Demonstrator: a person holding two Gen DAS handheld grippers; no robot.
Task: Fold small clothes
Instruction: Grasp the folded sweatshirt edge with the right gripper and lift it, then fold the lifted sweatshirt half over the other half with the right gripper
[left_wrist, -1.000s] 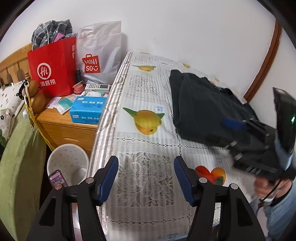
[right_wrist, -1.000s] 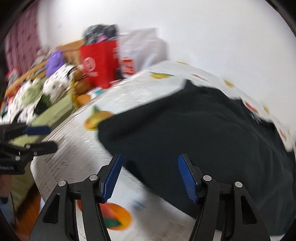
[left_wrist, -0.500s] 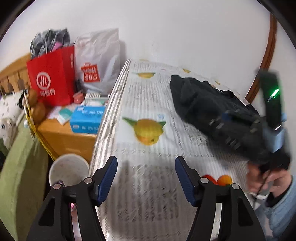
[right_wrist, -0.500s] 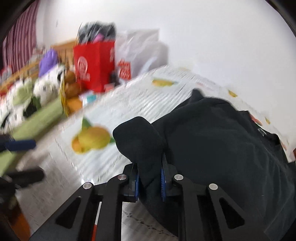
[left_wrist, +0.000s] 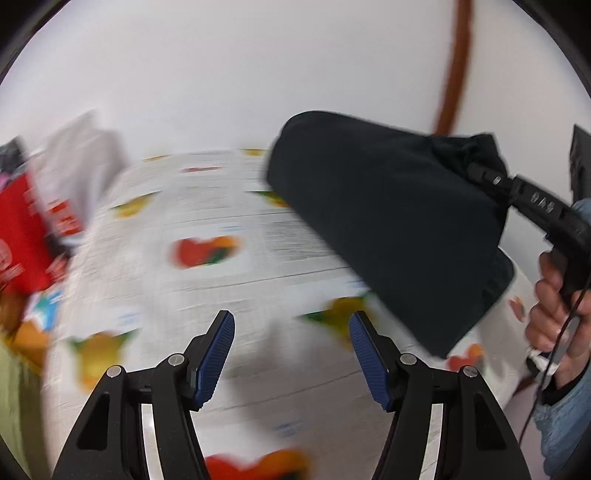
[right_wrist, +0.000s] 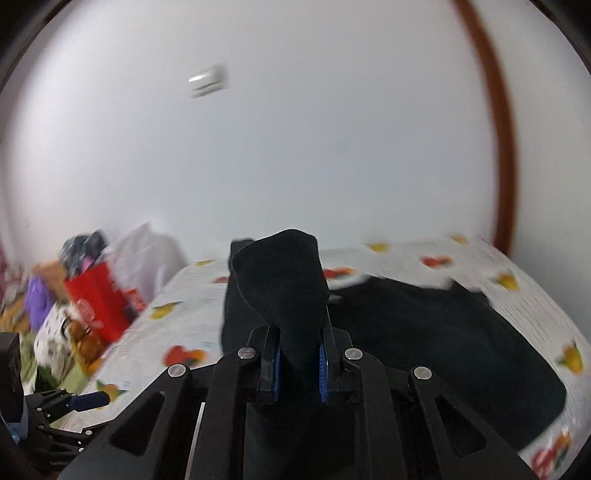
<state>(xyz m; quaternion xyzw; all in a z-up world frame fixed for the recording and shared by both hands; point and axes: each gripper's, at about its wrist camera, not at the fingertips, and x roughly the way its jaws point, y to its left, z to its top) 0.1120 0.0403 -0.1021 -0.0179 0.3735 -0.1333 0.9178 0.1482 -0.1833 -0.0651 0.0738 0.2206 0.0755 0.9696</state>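
Bright, even indoor light off the white wall (right_wrist: 332, 147), heavy motion blur on the patterned bedcover (left_wrist: 221, 236), fisheye bending and dark corners.

— Walls?

— A plain white wall (right_wrist: 295, 129) fills the upper part of both views. A brown curved wooden trim (right_wrist: 498, 122) runs up its right side. A small pale fixture (right_wrist: 207, 80) sits high on the wall; blurred, its kind cannot be told.

— Furniture?

— A bed with a white fruit-print cover (left_wrist: 192, 280), printed with yellow and red-orange fruit. Beyond its left edge stand a red bag (right_wrist: 98, 300) and a pale plastic bag (right_wrist: 147, 254), side by side against the wall. A strip of green bedding (left_wrist: 14, 406) shows at far left.

— Light?

— Even and soft, with no hard shadows. Both views are smeared by motion.
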